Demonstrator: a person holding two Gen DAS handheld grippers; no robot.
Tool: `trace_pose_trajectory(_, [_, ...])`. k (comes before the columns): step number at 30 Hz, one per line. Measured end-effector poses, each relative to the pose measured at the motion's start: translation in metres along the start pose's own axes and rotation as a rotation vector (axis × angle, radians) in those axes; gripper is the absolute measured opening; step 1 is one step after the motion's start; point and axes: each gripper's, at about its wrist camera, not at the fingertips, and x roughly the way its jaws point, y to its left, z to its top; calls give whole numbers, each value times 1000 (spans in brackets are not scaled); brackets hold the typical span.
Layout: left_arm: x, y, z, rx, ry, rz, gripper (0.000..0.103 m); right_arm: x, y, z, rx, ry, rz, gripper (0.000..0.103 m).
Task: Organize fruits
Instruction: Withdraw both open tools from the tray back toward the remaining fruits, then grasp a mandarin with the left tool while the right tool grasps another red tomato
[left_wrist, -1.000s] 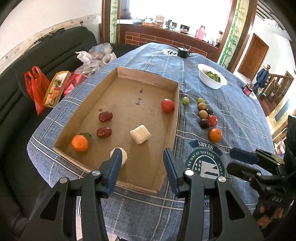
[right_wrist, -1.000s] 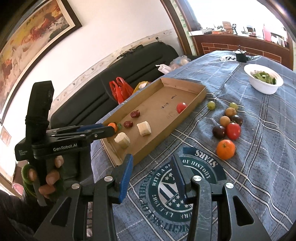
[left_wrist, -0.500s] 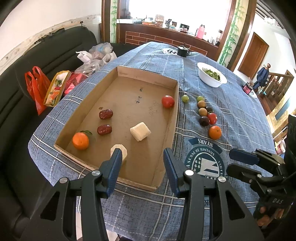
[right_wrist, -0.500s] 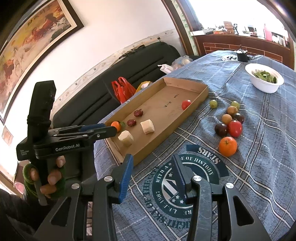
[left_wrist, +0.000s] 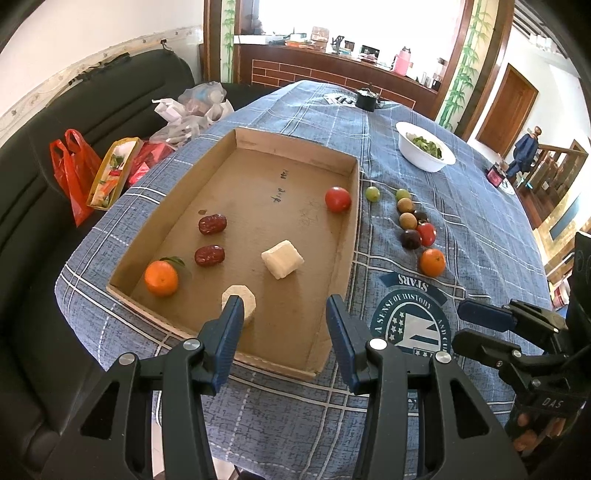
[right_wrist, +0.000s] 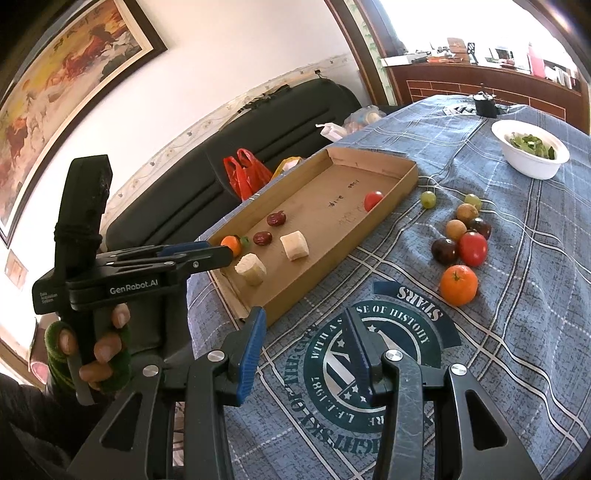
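Observation:
A shallow cardboard tray (left_wrist: 258, 173) lies on the blue checked tablecloth. In it are a tangerine (left_wrist: 161, 277), two red dates (left_wrist: 212, 224), two pale cut pieces (left_wrist: 282, 258) and a red tomato (left_wrist: 337, 199). To its right, loose on the cloth, are several fruits: green grapes (left_wrist: 372, 193), longans, a dark plum (right_wrist: 445, 251), a tomato (right_wrist: 472, 248) and an orange (right_wrist: 458, 284). My left gripper (left_wrist: 284, 306) hovers open and empty over the tray's near end. My right gripper (right_wrist: 306, 317) hovers open and empty over the round printed emblem (right_wrist: 373, 354).
A white bowl of greens (left_wrist: 424, 151) stands at the far right of the table. A small black pot (left_wrist: 365, 99) sits at the far end. A black sofa (left_wrist: 55, 155) with red plastic bags runs along the table's left side.

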Motion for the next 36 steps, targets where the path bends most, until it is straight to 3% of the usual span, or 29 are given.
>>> trace_pose_trajectory(12, [0, -2, 0, -1, 1, -2, 45, -12, -4, 2, 8, -26, -5, 45])
trace_pose_trajectory(36, [9, -48, 4, 70, 17, -69, 44, -39, -52, 4, 55, -49, -102, 45])
